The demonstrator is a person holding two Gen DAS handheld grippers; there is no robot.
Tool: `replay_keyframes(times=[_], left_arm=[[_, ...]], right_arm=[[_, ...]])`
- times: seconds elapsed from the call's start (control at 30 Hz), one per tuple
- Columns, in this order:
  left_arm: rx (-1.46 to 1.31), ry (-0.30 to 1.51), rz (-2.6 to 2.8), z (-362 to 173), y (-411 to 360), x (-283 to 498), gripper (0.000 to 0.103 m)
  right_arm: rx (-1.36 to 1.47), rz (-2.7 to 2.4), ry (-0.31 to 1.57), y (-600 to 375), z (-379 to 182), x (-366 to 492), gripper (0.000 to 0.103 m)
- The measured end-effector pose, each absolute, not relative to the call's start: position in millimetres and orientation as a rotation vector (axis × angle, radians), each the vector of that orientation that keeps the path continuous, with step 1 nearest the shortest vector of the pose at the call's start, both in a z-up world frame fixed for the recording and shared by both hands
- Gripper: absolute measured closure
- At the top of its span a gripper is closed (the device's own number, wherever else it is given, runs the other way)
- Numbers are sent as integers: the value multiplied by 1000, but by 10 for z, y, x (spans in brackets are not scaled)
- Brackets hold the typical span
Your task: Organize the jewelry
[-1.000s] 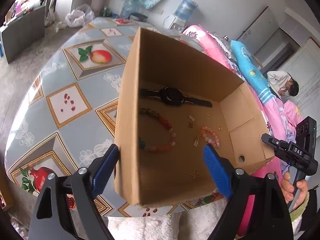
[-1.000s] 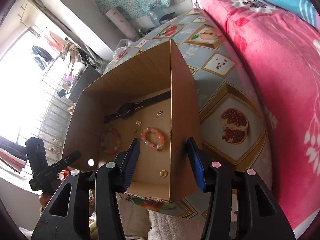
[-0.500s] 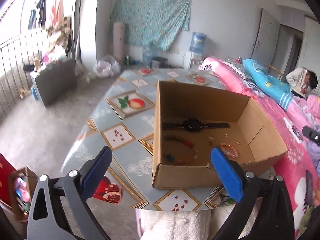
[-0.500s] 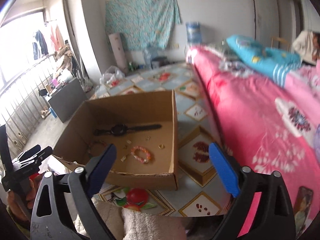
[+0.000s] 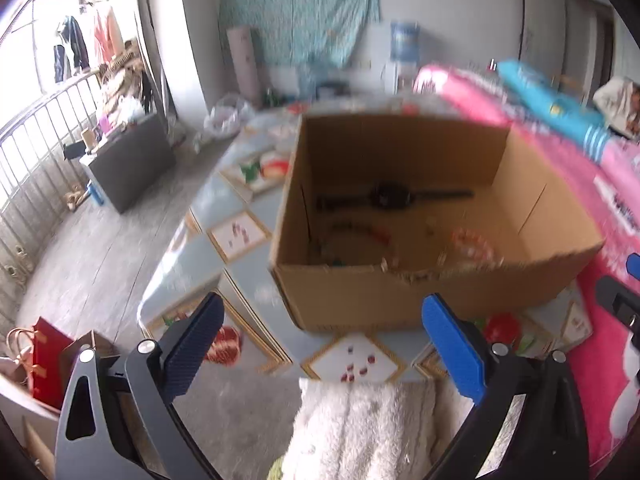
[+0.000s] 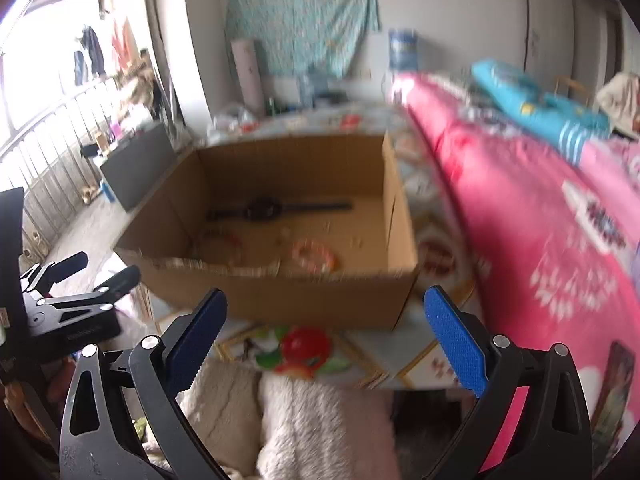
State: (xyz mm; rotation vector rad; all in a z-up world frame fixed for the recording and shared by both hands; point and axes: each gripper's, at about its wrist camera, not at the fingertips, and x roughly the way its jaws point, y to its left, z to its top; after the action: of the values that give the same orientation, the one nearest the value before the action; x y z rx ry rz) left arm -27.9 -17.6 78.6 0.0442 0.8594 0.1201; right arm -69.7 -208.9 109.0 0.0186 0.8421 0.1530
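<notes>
Your left gripper [image 5: 320,344] and right gripper [image 6: 326,340] both gape empty, off the cardboard box [image 5: 420,296]. Jewelry inside: watch [image 6: 262,208], pink bracelet [image 6: 314,255]. Careless reach could knock the box's near wall.

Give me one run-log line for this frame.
left gripper: open, empty | right gripper: open, empty | cardboard box: on table, untouched | inside: watch, pink bracelet

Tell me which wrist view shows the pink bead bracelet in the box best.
The right wrist view: the pink bead bracelet lies as a whole ring on the floor of the cardboard box, though blurred. In the left wrist view the bracelet is a smeared patch, its lower part hidden by the box's near wall.
</notes>
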Motion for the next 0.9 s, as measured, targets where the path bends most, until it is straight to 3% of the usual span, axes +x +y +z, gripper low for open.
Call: replay_keyframes(times=[0.9], left_arm=[[24, 970, 68, 642, -340, -87, 6]], right_arm=[[-1, 79, 920, -1976, 869, -522, 8]])
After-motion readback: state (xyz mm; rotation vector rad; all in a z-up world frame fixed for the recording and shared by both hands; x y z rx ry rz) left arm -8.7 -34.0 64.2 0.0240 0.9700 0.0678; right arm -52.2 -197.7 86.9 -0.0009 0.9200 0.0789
